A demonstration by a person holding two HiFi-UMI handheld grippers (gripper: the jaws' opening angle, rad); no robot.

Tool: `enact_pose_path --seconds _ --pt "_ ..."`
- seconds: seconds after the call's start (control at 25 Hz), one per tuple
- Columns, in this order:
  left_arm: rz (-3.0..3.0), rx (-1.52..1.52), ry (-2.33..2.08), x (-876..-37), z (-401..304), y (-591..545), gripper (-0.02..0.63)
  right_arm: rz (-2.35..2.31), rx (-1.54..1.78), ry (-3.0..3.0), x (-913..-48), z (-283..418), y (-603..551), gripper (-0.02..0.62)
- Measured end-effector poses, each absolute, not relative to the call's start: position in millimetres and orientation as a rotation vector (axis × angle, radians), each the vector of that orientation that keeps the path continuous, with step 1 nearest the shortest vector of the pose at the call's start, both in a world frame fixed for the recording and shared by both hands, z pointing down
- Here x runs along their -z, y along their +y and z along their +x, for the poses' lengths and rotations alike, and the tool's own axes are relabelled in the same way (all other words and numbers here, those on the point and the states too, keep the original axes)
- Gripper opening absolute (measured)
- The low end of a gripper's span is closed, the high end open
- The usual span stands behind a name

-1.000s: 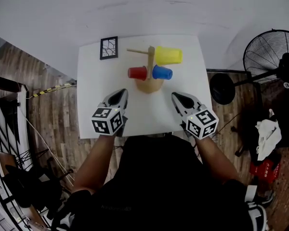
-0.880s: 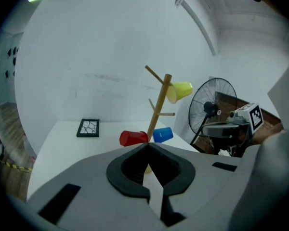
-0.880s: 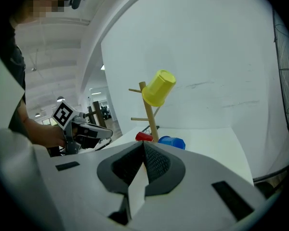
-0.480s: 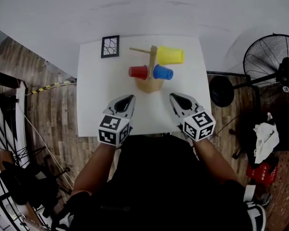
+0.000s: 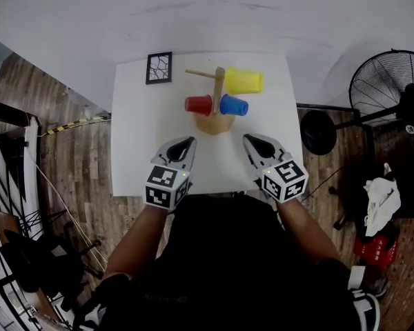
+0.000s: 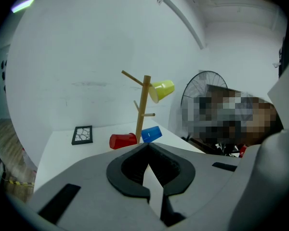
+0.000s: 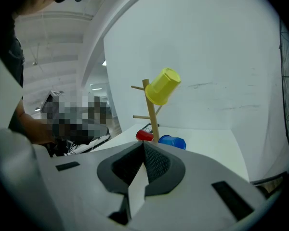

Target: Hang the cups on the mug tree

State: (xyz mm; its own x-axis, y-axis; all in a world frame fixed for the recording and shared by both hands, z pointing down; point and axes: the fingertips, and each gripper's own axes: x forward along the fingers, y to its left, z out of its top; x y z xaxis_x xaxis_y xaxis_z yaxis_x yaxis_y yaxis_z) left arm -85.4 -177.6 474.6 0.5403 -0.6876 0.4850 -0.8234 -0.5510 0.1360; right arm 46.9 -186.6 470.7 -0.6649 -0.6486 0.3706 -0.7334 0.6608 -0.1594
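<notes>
A wooden mug tree [image 5: 217,96] stands at the middle back of the white table [image 5: 134,136]. A yellow cup [image 5: 243,80] hangs high on its right, a red cup [image 5: 197,105] low on its left, a blue cup [image 5: 232,105] low on its right. The same tree [image 6: 143,110] shows in the left gripper view with the yellow cup [image 6: 162,90], red cup [image 6: 123,140] and blue cup [image 6: 151,134]. My left gripper [image 5: 185,143] and right gripper [image 5: 249,139] rest near the front edge, both shut and empty, short of the tree. From the right gripper view the yellow cup [image 7: 163,86] hangs tilted.
A small black-framed picture [image 5: 158,67] lies at the table's back left corner. A standing fan [image 5: 389,81] and a round black weight [image 5: 319,127] are on the wooden floor to the right. Dark furniture stands at the left.
My left gripper has shifted right along the table's front edge and rolled a little. The right gripper has stayed put. The cups on the tree have not moved.
</notes>
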Motion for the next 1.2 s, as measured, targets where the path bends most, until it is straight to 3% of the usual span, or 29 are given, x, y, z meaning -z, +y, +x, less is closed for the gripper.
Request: enact_pose_path --seconds 1.2 --pt "2.442 -0.580 -1.267 -470.7 -88.0 -179.7 0.015 1.073 -0.436 -2.597 -474.3 45.3 -190.1 0.006"
